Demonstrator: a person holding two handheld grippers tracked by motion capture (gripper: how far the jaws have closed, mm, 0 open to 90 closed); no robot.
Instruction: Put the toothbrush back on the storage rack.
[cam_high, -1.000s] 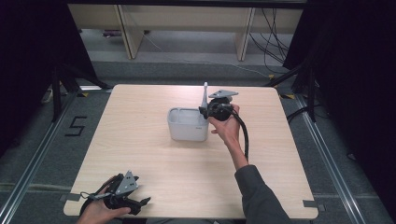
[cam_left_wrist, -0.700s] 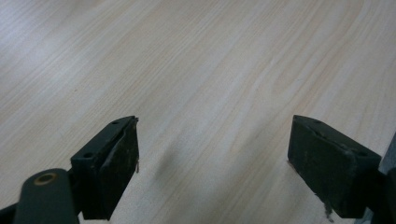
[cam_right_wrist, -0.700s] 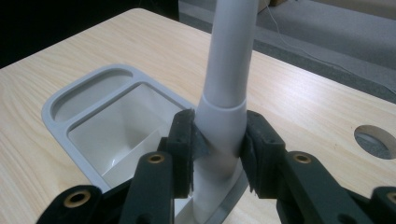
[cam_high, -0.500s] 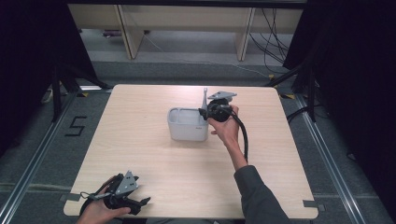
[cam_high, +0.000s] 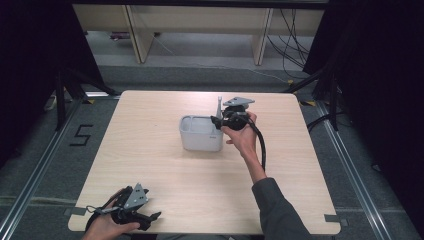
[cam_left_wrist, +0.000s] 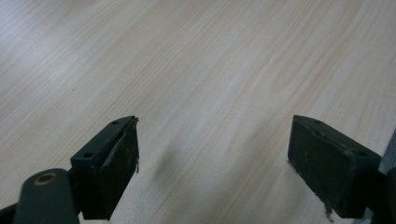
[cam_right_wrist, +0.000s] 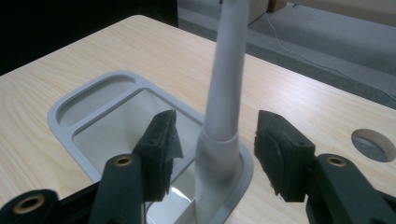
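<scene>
Evenly lit from above across the pale table (cam_high: 165, 175), dark on both flanks beyond it. Soft, faint shadows under the left gripper (cam_left_wrist: 215, 163); mild glare inside the grey container (cam_right_wrist: 140, 121). Slightly blurred close up, nearest jaws out of focus.

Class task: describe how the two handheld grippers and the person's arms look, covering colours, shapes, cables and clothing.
Each gripper, left gripper and right gripper, is black with two blocky, worn jaw pads, brass-coloured pivot rivets and a grey three-cornered plate on top. A thick black cable trails from the right one. The right arm wears a dark grey sleeve.
</scene>
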